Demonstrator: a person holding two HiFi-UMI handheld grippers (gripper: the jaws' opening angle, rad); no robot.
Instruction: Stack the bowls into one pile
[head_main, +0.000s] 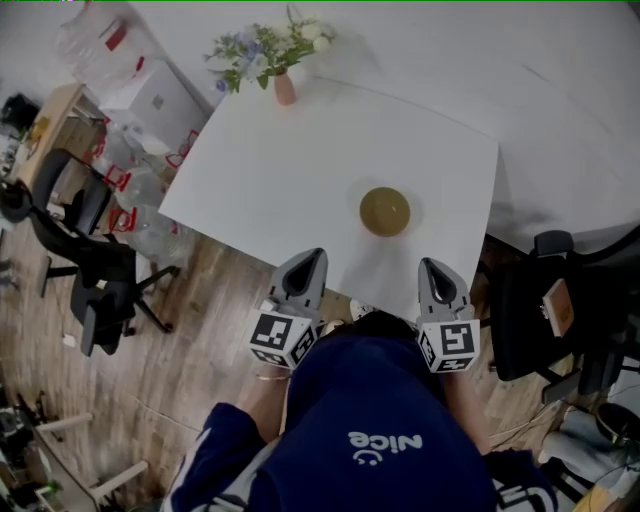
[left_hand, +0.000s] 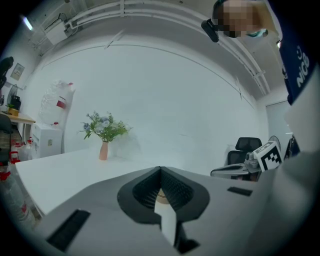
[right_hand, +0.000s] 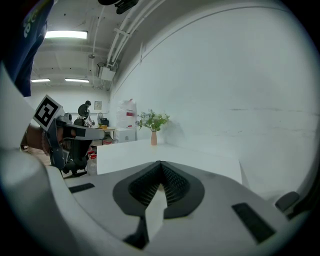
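Left hand-held gripper (head_main: 311, 258) clenched, empty | right hand-held gripper (head_main: 431, 267) clenched, empty | bowls (head_main: 385, 211) apparently one pile, centre-right of frame on table (head_main: 280, 170) | task looks finished, no loose bowl seen

head view: steeply down over tabletop (head_main: 280, 190) | gripper views: low, level across it | shared: flower vase (head_main: 285, 88)

One bowl (head_main: 385, 211) and one vase (head_main: 285, 90) are sitting on one table (head_main: 290, 180). Two grippers are hovering: left gripper (head_main: 316, 256), right gripper (head_main: 429, 266).
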